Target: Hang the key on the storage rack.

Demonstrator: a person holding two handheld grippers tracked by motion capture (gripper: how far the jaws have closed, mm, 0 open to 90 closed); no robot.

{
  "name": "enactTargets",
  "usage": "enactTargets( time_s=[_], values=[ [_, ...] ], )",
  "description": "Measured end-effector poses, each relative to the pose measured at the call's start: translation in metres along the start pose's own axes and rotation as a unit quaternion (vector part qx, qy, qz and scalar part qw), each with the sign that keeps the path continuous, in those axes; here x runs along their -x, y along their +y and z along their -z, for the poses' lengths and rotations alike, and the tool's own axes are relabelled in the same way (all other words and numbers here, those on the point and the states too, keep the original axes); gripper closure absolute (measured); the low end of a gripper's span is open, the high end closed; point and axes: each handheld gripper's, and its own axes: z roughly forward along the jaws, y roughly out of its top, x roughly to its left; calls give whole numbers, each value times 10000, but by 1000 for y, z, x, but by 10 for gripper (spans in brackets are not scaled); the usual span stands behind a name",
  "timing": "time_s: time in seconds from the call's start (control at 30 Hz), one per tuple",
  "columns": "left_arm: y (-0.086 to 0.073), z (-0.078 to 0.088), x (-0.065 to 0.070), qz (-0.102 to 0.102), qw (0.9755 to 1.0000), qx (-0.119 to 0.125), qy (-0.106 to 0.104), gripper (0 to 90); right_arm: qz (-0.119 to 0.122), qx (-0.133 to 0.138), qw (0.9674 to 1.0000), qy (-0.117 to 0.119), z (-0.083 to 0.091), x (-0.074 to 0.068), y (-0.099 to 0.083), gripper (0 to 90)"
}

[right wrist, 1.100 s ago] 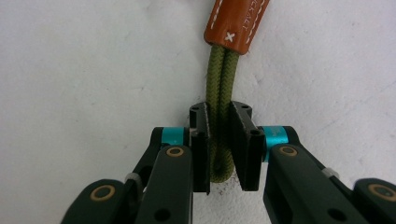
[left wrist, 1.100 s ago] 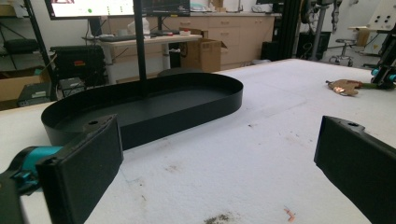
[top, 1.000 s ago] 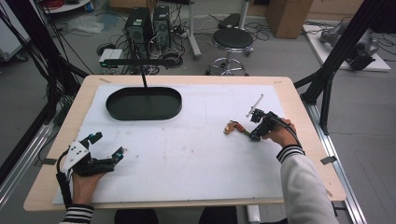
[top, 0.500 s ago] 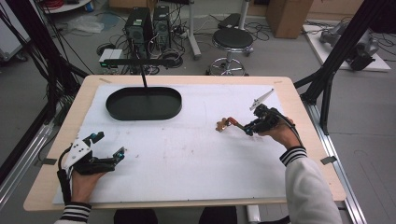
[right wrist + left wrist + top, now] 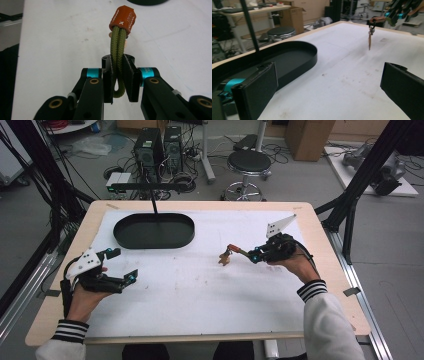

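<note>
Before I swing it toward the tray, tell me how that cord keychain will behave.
Likely floppy: the olive cord loop bends where the right tongs pinch it. The pendant hangs freely, so it would probably sway. It looks light, carried by a small pinch.

A keychain [image 5: 119, 50] is held off the white table cover, right of centre. It is made of a doubled olive-green cord [image 5: 118, 42] closed by a stitched orange-brown leather band [image 5: 123, 19]. The cord loop is clamped between the right gripper's [image 5: 120, 77] jaws. In the left gripper view, small metal rings and a thin brown pendant [image 5: 370, 40] are seen hanging down from the band, tip just above the cover.
</note>
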Motion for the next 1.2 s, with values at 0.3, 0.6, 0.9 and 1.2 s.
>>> enactTargets(
  time_s=[0.3,0.6,0.9,1.2],
  values=[
    [43,-19,-2,-298,9982,-81,-513,17,492,455,9969,400,-10,-16,17,797],
    [77,-47,9,-694,9907,-458,-1076,17,941,724,9908,656,-18,-30,40,796],
    [101,-75,29,-1144,9731,-844,-1815,17,1372,733,9841,858,-28,-44,67,796],
    [104,-98,45,-1222,9614,-1093,-2209,18,1624,654,9798,969,-40,-54,83,796]
  ],
)
